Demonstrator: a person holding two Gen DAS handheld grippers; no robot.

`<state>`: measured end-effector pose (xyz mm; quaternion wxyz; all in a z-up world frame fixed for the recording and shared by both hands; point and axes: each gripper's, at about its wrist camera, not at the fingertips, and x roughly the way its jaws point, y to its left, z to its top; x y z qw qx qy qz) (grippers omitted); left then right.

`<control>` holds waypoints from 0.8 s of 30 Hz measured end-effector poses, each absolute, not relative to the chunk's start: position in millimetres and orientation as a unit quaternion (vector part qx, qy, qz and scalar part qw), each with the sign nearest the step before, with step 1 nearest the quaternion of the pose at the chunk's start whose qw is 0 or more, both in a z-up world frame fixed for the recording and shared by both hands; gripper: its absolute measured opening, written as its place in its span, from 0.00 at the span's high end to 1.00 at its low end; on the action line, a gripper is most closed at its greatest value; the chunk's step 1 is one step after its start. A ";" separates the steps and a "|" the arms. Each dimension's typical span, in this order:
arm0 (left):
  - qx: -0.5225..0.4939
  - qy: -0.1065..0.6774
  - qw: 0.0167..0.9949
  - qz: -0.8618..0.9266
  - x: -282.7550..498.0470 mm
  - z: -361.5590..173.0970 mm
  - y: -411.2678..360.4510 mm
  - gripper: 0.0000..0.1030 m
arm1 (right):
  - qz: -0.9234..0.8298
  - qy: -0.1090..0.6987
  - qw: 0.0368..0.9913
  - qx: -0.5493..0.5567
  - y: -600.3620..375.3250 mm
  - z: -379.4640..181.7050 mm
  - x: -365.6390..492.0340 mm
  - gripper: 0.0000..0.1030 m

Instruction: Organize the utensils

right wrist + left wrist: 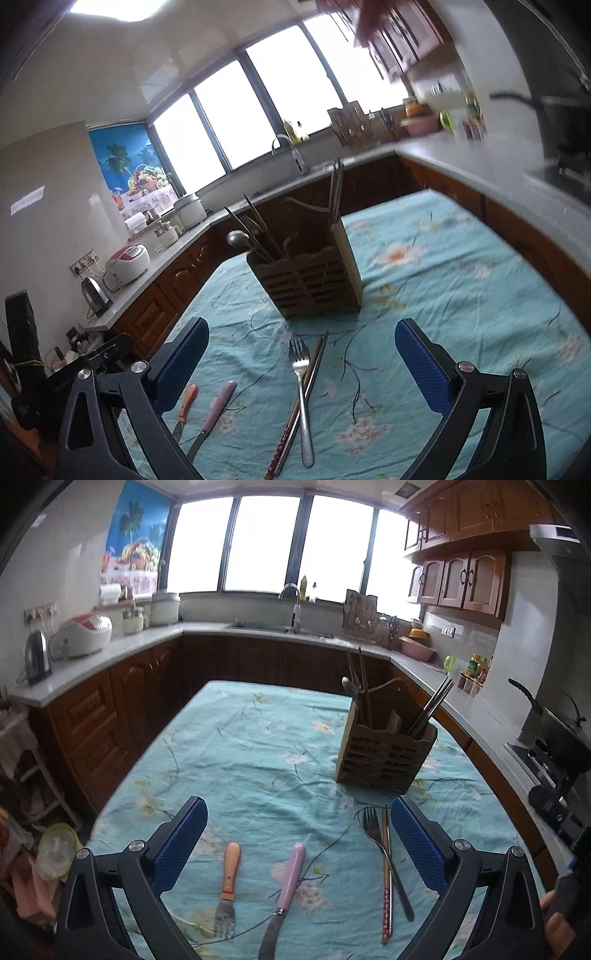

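Both pairs of blue-padded fingers stand wide apart with nothing between them: the left gripper (299,843) and the right gripper (302,363) hover over the worktop (258,738), which is covered by a turquoise flowered cloth.

Between the left fingers lie a small fork with an orange wooden handle (228,886) and a knife with a pale purple handle (286,890), handles pointing away. Just inside the right-hand finger lie a plain steel fork (384,856) and a pair of slim chopsticks with patterned red ends (386,878), crossing each other.

In the right wrist view that steel fork and the chopsticks lie midway between the fingers.

All these pieces look light and stiff. The bare steel is likely slippery, so the handles or mid-shafts seem the best places to take hold. The chopsticks are thin and lie flat, so pinching them off soft cloth may be fiddly.

Beyond the fingertips stands a brown slatted wooden utensil holder (384,751). Its left compartment holds a metal spoon (349,686) and dark sticks; the right one holds dark chopsticks (430,709), leaning.
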<state>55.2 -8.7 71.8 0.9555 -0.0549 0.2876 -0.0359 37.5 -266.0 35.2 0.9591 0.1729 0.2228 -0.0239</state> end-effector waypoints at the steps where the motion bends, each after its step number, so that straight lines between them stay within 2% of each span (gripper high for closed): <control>1: -0.051 0.282 0.958 -0.034 51.5 73.3 -8.7 0.01 | -0.027 0.214 0.963 0.160 -262.1 40.8 33.7 0.00; 13: -0.008 0.213 0.977 -0.016 7.9 89.0 -10.5 0.01 | -0.030 0.128 0.991 0.015 -210.5 85.5 2.2 0.00; 24: -0.004 0.223 0.975 -0.008 14.5 54.4 -10.2 0.01 | -0.041 0.130 0.990 0.022 -216.4 52.0 2.9 0.00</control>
